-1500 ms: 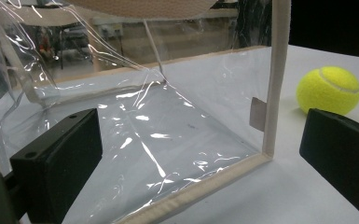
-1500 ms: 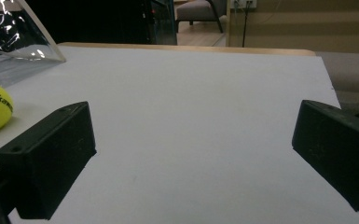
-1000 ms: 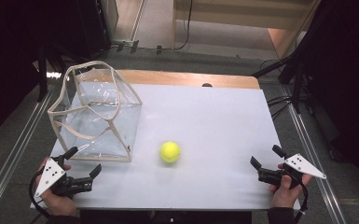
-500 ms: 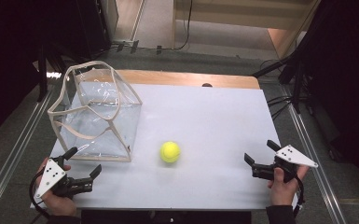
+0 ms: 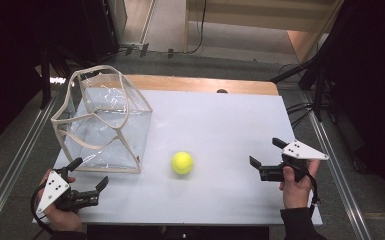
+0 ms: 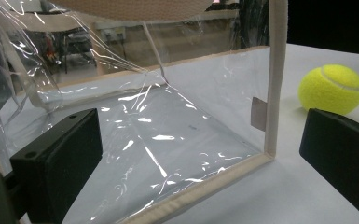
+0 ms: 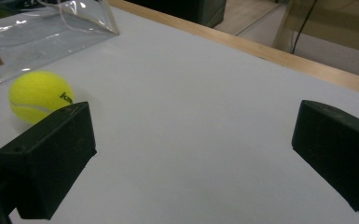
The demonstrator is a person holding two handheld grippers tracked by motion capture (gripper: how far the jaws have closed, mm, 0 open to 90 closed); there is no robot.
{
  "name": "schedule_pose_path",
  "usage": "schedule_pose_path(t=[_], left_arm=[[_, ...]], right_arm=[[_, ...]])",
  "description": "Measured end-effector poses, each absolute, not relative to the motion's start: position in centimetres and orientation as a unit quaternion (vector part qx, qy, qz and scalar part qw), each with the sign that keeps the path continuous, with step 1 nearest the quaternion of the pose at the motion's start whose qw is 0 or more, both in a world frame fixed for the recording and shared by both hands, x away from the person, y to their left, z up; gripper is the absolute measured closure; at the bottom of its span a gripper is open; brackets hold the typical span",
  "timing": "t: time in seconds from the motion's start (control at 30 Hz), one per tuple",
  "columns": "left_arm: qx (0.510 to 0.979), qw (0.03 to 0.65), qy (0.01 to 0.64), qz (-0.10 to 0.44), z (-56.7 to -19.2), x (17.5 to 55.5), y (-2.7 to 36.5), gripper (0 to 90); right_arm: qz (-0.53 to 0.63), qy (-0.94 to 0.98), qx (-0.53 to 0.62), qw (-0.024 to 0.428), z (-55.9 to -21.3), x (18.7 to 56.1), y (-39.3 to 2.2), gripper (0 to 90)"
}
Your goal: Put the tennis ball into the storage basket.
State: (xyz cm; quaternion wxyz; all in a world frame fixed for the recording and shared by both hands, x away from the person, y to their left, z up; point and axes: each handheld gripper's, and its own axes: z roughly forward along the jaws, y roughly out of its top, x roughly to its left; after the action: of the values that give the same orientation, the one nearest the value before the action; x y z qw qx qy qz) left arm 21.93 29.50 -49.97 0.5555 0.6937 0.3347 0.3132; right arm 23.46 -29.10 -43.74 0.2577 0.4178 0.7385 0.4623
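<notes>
A yellow tennis ball [image 5: 182,162] lies on the white table [image 5: 220,125], just right of a clear plastic bag with beige trim [image 5: 102,125] that stands open at the left. My left gripper [image 5: 88,174] is open at the front left corner, close to the bag's near edge. In the left gripper view the bag [image 6: 144,116] is right before the jaws and the ball [image 6: 331,89] sits at the right. My right gripper [image 5: 267,152] is open at the right, facing the ball from some distance. The right gripper view has the ball [image 7: 39,95] behind its left jaw.
A wooden strip [image 5: 200,84] runs along the table's far edge. Metal rails [image 5: 10,170] flank the table on both sides. Cables lie on the floor at the far right [image 5: 300,107].
My right gripper has moved left and slightly forward, toward the ball. The left gripper, bag and ball have stayed where they were.
</notes>
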Motion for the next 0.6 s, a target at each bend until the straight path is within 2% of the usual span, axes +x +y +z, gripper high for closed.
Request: schedule_pose_path(t=[0.3,0.6], left_arm=[[0.694,0.556,0.334,0.312,-50.0,22.0,29.5,0.0],[0.695,0.555,0.334,0.312,-50.0,22.0,29.4,0.0]], right_arm=[[0.449,0.759,0.4,0.249,-42.7,24.6,-27.7,0.0],[0.443,0.781,0.384,0.217,-42.6,25.4,-26.5,0.0]])
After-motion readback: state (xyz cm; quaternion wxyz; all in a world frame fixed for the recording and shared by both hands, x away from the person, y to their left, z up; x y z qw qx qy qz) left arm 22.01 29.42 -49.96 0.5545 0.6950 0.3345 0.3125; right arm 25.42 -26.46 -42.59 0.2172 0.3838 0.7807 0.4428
